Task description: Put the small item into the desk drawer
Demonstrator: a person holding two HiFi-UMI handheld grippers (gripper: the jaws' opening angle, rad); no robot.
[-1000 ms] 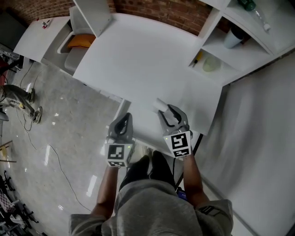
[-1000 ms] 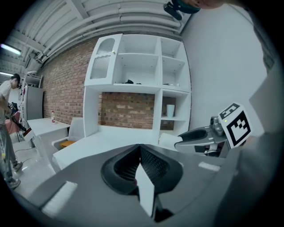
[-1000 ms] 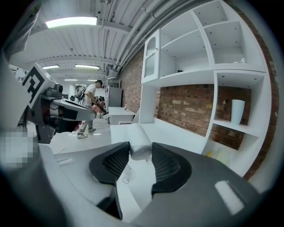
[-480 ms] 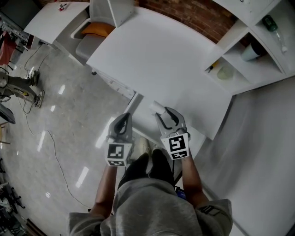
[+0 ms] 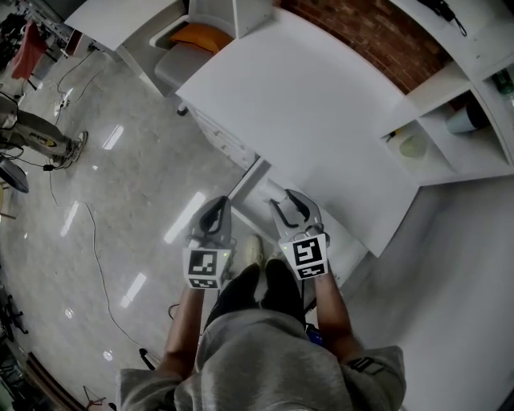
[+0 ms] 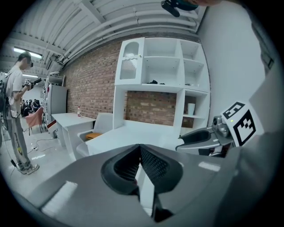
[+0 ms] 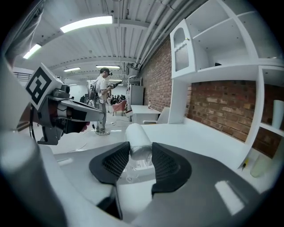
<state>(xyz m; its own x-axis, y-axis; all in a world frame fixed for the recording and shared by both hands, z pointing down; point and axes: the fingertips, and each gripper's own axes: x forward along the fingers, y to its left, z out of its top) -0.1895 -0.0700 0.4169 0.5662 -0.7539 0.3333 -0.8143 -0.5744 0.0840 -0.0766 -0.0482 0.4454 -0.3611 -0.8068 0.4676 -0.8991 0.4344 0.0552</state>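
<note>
My right gripper (image 5: 289,205) is shut on the small item (image 7: 138,141), a white cylinder that sticks out ahead of the pads. The head view puts it at the front edge of the white desk (image 5: 321,112), above a white panel (image 5: 247,183) under the desktop. In that view the item (image 5: 282,197) shows only as a pale bit between the jaws. To its left my left gripper (image 5: 215,212) hangs over the floor. In the left gripper view its jaws (image 6: 140,150) meet at the tips with nothing between them. No open drawer is in sight.
A chair with an orange cushion (image 5: 201,36) stands at the desk's far left beside a second desk (image 5: 120,12). A shelf unit on the right holds a cup (image 5: 466,120) and a pale green object (image 5: 412,146). A cable (image 5: 92,241) crosses the shiny floor. A person (image 7: 104,99) stands far off.
Both grippers have drawn back from over the desktop to its front edge, so the desk sits further up and right in the head view. The right grip on the item is unchanged.
</note>
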